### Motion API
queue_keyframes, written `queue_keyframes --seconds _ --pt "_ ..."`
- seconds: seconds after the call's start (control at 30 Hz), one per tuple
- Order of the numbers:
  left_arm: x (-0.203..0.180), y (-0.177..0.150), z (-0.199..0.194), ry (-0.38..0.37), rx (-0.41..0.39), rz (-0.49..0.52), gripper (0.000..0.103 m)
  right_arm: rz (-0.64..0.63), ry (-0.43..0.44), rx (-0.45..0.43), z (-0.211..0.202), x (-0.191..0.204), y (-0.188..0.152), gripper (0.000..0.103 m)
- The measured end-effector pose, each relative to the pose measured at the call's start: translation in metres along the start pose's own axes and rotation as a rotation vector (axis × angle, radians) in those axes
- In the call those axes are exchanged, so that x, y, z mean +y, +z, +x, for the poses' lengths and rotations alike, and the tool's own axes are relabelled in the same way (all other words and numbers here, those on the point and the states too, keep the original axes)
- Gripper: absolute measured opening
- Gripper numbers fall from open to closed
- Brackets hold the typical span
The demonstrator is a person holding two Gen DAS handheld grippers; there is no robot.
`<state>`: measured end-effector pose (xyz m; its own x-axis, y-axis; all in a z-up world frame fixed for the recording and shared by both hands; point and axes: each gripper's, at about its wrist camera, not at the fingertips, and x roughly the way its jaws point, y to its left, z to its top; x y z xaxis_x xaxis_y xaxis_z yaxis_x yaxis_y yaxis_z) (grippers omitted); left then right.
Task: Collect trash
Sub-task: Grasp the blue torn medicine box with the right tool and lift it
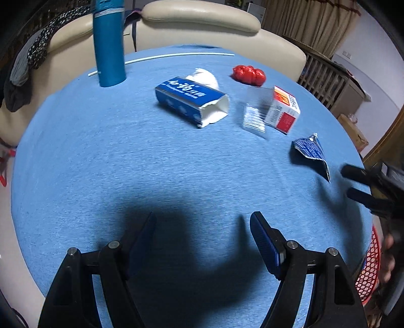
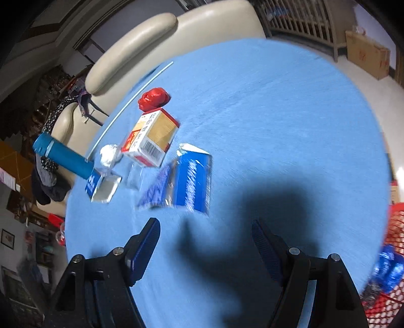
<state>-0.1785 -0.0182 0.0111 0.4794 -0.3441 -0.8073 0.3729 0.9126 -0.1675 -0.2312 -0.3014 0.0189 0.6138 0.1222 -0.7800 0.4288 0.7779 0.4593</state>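
Observation:
Trash lies on a round blue tablecloth (image 1: 101,164): an open blue carton (image 1: 192,101) with a white tissue (image 1: 204,77) behind it, a red crumpled wad (image 1: 248,74), a clear plastic box (image 1: 256,113), a red-and-white box (image 1: 284,109) and a blue foil wrapper (image 1: 313,151). My left gripper (image 1: 203,219) hangs open over bare cloth, well short of the carton. My right gripper (image 2: 205,224) is open and empty too, with the blurred blue wrapper (image 2: 186,181) just beyond its fingertips. The red-and-white box (image 2: 151,138) and the wad (image 2: 154,99) lie farther off.
A tall blue bottle (image 1: 109,50) stands at the table's far left, with a thin white stick (image 1: 164,56) along the back edge. A red mesh basket (image 2: 394,252) at the right edge holds a blue wrapper (image 2: 388,270). Cream chairs (image 1: 202,20) ring the table.

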Motion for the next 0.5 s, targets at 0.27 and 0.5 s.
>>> queue_keyframes --seconds 0.27,0.5 --pt "0.012 0.005 0.002 -0.027 -0.022 -0.007 0.079 -0.064 -0.102 -0.004 0.036 0.026 0.039 0.083" --pt "0.009 0.004 0.004 -0.022 -0.047 0.032 0.084 -0.431 -0.24 0.01 0.069 0.094 0.015 0.079"
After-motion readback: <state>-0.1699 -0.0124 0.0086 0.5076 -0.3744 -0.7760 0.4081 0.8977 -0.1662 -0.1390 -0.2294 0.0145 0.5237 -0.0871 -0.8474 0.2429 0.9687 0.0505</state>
